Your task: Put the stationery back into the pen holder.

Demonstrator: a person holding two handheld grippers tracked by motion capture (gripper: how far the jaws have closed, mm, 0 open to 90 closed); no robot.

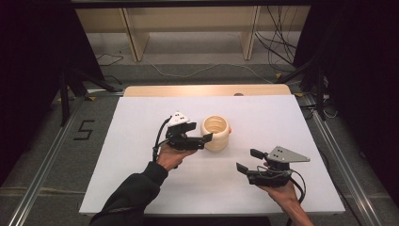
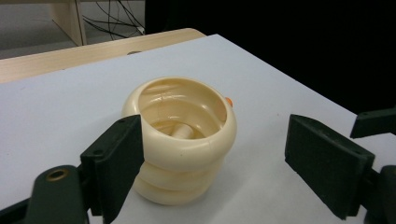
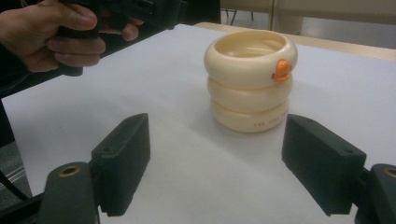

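High view: left gripper [image 1: 200, 140], jaws spread wide either side of a cream ringed cup [image 1: 216, 133] at table centre, seemingly poised to grasp; right gripper [image 1: 249, 160] waits, jaws apart, at five o'clock.

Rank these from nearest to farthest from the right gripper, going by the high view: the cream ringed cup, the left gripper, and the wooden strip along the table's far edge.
1. The cream ringed cup, up and to the left of the right gripper, mid-table.
2. The left gripper, its jaws at the cup's left side, just beyond it.
3. The wooden strip, along the table's far edge.
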